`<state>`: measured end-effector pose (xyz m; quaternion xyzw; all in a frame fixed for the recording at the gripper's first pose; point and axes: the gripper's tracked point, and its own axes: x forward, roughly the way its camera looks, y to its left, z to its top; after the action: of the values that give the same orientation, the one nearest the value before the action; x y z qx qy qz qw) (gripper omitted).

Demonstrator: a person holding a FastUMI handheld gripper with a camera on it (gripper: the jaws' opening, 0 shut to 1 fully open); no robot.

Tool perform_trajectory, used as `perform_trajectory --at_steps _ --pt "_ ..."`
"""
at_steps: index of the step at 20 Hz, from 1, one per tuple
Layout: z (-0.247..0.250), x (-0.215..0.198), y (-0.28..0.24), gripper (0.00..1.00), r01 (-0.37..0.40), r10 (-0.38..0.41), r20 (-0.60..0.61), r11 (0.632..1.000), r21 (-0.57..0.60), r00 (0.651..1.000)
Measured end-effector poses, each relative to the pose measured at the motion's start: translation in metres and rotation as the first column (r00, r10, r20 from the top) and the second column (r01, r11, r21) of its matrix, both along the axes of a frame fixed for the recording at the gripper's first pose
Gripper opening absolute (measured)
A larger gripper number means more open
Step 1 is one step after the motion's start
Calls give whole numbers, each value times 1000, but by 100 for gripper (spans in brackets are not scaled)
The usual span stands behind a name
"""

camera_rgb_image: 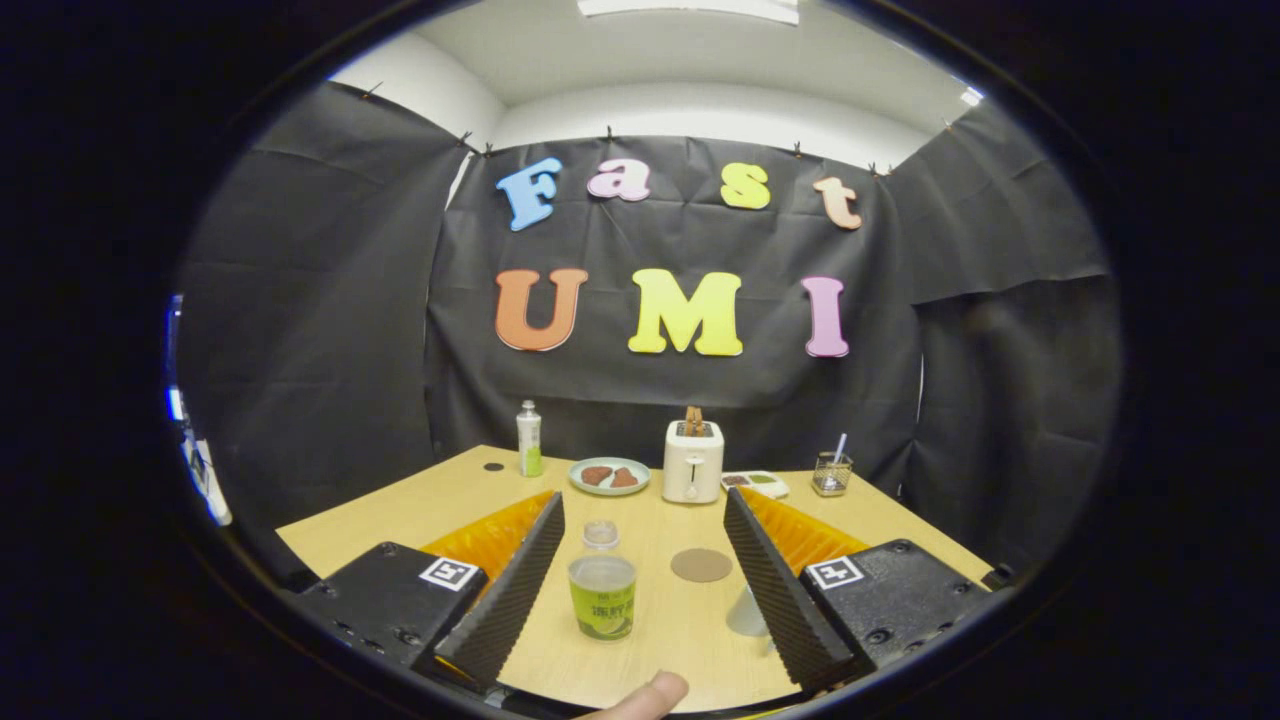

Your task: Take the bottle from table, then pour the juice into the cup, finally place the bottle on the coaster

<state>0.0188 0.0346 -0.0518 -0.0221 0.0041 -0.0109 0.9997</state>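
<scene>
My fingertip (645,695) pokes up closest. My hand-held gripper (640,560) is wide open, holding nothing. The bottle (602,585) stands between its fingers on the bench (420,505) (coaster (701,565) beside it, cup (747,612) by the right finger).

Hand-held gripper (640,585), black ribbed fingers (510,590), orange backing, black screwed blocks; square white markers

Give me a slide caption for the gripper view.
Open gripper approaching the juice bottle between its fingers, coaster just beyond, clear cup beside the right finger.
</scene>
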Motion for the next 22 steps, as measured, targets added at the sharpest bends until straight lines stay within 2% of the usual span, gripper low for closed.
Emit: perform_trajectory --at_steps 4,10,14,19,22 --pt "-25 16 12 100 5 -5 -40 1000 -16 999" --pt "-54 46 23 100 8 -8 -3 999 43 1000" --pt "-82 63 23 100 9 -7 -43 998 57 999" --pt "-103 79 24 100 30 -30 -68 1000 -6 997" --pt "-113 90 24 100 35 -35 -87 999 -5 996"
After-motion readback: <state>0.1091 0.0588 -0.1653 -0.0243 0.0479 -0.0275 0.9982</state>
